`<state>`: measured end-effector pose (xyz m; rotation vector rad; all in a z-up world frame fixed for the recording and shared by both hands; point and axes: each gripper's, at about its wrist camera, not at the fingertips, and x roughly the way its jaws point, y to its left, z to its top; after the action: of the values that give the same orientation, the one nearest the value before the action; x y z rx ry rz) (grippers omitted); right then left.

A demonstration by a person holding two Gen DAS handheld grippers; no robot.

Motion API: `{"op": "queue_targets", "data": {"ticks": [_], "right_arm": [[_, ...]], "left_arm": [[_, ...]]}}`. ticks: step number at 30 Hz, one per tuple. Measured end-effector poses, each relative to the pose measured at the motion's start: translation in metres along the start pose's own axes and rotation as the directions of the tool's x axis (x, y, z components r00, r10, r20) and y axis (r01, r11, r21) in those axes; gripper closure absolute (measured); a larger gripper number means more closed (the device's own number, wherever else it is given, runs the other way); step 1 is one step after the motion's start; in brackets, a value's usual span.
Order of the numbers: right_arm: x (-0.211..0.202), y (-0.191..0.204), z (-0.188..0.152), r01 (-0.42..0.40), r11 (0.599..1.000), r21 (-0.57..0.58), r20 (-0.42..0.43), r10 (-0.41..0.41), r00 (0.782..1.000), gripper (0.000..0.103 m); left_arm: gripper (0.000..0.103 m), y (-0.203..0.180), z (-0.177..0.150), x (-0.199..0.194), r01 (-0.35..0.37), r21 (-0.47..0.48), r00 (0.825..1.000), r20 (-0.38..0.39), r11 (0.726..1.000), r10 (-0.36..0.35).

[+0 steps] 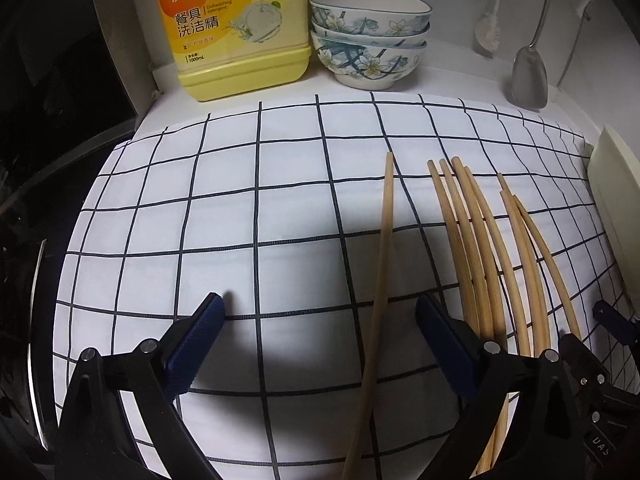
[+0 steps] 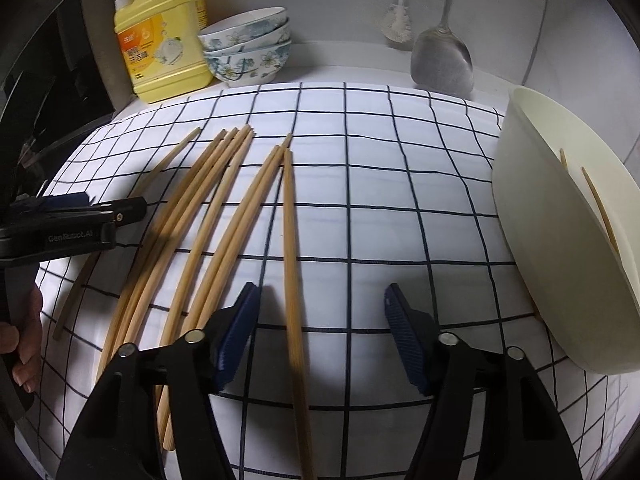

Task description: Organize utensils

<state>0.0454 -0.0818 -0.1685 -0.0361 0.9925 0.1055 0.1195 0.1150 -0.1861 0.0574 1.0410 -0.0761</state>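
Several wooden chopsticks (image 2: 224, 216) lie on a white checked cloth (image 2: 380, 184). In the left wrist view one single chopstick (image 1: 382, 264) runs between my left gripper's (image 1: 320, 312) open jaws, with the bundle (image 1: 488, 256) just right of it. My right gripper (image 2: 320, 304) is open above the cloth, and one chopstick (image 2: 294, 280) lies between its fingers. A cream holder (image 2: 560, 240) at the right lies tilted with two chopsticks (image 2: 598, 204) inside. The left gripper also shows at the left edge of the right wrist view (image 2: 86, 208).
A yellow detergent bottle (image 1: 232, 28) and three stacked floral bowls (image 1: 370, 40) stand at the back. A metal spatula (image 2: 442, 60) and a white brush (image 2: 396, 20) hang on the back wall. A dark appliance (image 1: 48, 80) borders the left side.
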Motion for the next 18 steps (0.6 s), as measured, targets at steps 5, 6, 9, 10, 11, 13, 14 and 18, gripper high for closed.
{"op": "queue_targets", "data": {"ticks": [5,6,9,10,11,13,14,18], "right_arm": [[-0.001,0.004,-0.001,-0.011,1.0,-0.017,0.011,0.011,1.0,0.054],[-0.001,0.004,-0.001,-0.013,1.0,-0.019,0.01,0.014,1.0,0.055],[-0.002,0.008,-0.001,-0.014,0.999,-0.035,0.012,0.014,1.0,0.062],[-0.002,0.008,-0.001,-0.012,0.999,-0.036,0.012,0.012,1.0,0.064],[-0.002,0.009,-0.001,-0.011,0.999,-0.035,0.01,0.012,1.0,0.068],[-0.003,0.01,-0.001,-0.008,0.999,-0.035,0.01,0.008,1.0,0.079],[-0.003,0.011,-0.001,-0.004,0.999,-0.037,0.011,0.005,1.0,0.086],[-0.003,0.01,0.0,0.004,0.999,-0.037,0.009,-0.004,1.0,0.096]], "left_arm": [[0.03,-0.008,-0.005,-0.008,0.021,0.035,1.0,0.02,0.999,-0.021],[0.036,-0.011,-0.006,-0.01,0.025,0.041,0.999,0.023,0.999,-0.026],[0.053,-0.017,-0.005,-0.013,0.041,0.056,0.999,0.015,0.998,-0.042],[0.056,-0.02,-0.004,-0.013,0.046,0.063,0.999,0.013,0.997,-0.047],[0.064,-0.022,-0.003,-0.014,0.052,0.07,0.999,0.012,0.996,-0.053],[0.077,-0.027,-0.004,-0.015,0.063,0.087,0.998,0.009,0.994,-0.064],[0.084,-0.029,-0.004,-0.016,0.066,0.092,0.998,0.009,0.994,-0.067],[0.095,-0.032,-0.006,-0.016,0.088,0.119,0.996,0.012,0.989,-0.09]]}}
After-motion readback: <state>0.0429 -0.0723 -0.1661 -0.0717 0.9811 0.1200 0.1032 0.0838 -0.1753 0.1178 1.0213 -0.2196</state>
